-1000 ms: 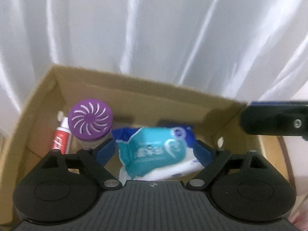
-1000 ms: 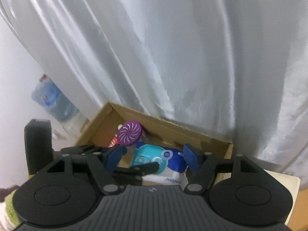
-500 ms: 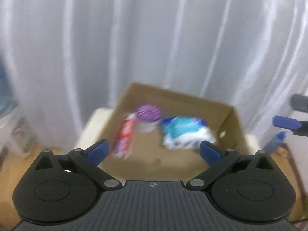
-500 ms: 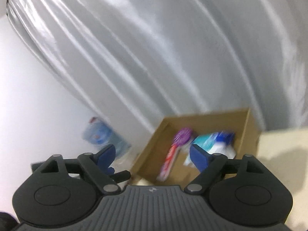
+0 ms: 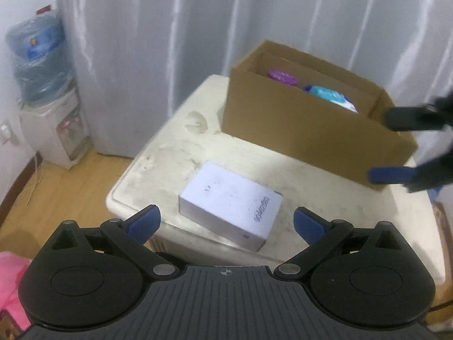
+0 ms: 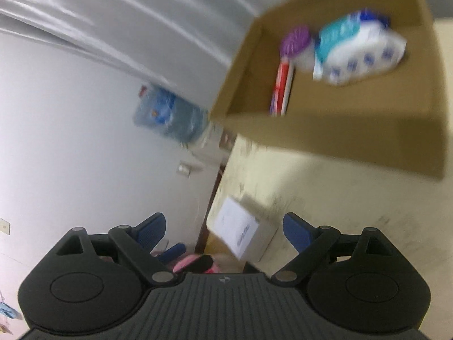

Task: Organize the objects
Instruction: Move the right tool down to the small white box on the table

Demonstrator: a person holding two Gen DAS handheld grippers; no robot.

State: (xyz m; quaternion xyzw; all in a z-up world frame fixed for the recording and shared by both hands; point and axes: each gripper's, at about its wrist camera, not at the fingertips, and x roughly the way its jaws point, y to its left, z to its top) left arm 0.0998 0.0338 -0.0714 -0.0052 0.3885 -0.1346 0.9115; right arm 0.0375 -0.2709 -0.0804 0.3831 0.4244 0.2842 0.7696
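A white carton (image 5: 230,204) lies on the cream table (image 5: 175,153) near its front edge. Just short of it my left gripper (image 5: 226,223) stands open and empty. Behind, an open cardboard box (image 5: 311,130) holds a purple-lidded jar (image 5: 281,76) and a teal wipes pack (image 5: 328,95). My right gripper (image 5: 379,147) hovers at that box's right front corner. In the blurred right wrist view the right gripper (image 6: 225,228) has its jaws opening and grips nothing. The white carton (image 6: 237,231) lies beyond it, and the box (image 6: 339,136) also shows a red toothpaste tube (image 6: 283,87).
A water dispenser with a blue bottle (image 5: 42,85) stands left of the table on a wooden floor (image 5: 65,181). White curtains (image 5: 170,28) hang behind. Pink cloth (image 5: 11,283) lies low at the left. The table's left and front edges are close to the carton.
My left gripper let go of the wipes pack, which stays in the box, and drew back to the white carton. Both grippers opened wider. The right gripper pulled back and rolled.
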